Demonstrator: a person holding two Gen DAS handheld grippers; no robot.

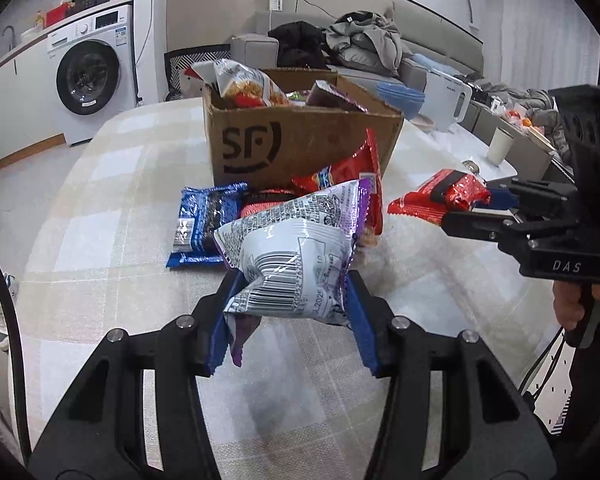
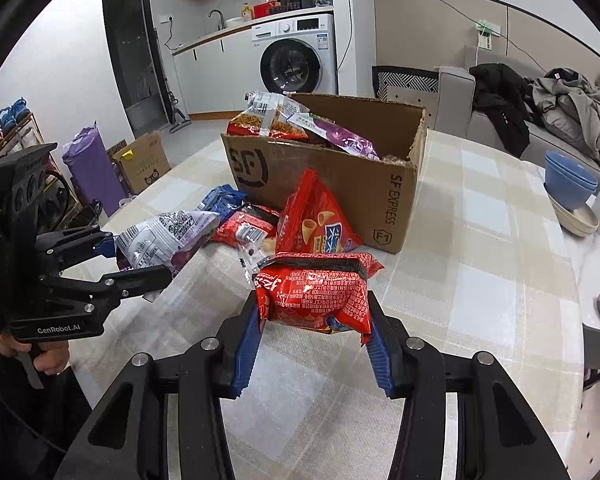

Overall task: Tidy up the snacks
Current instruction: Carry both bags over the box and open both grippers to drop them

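Note:
My left gripper (image 1: 288, 292) is shut on a white-and-purple snack bag (image 1: 296, 248), lifted off the tablecloth; the right wrist view shows the same white-and-purple snack bag (image 2: 164, 236) in the left gripper (image 2: 140, 258). My right gripper (image 2: 312, 320) is shut on a red snack packet (image 2: 316, 292), seen as the red snack packet (image 1: 440, 196) in the right gripper (image 1: 472, 206) at the right of the left wrist view. Behind stands an open cardboard box (image 1: 300, 140) with several snack bags inside. A blue packet (image 1: 204, 224), a red cone-snack bag (image 2: 316, 216) and a small red packet (image 2: 248, 228) lie before the cardboard box (image 2: 340, 184).
The checked tablecloth (image 1: 100, 220) covers the table. Blue bowls (image 2: 572, 180) on a plate, a white cup (image 1: 500, 146) and a white kettle (image 1: 448, 100) stand at the far right edge. A sofa with clothes and a washing machine (image 1: 92, 76) lie beyond.

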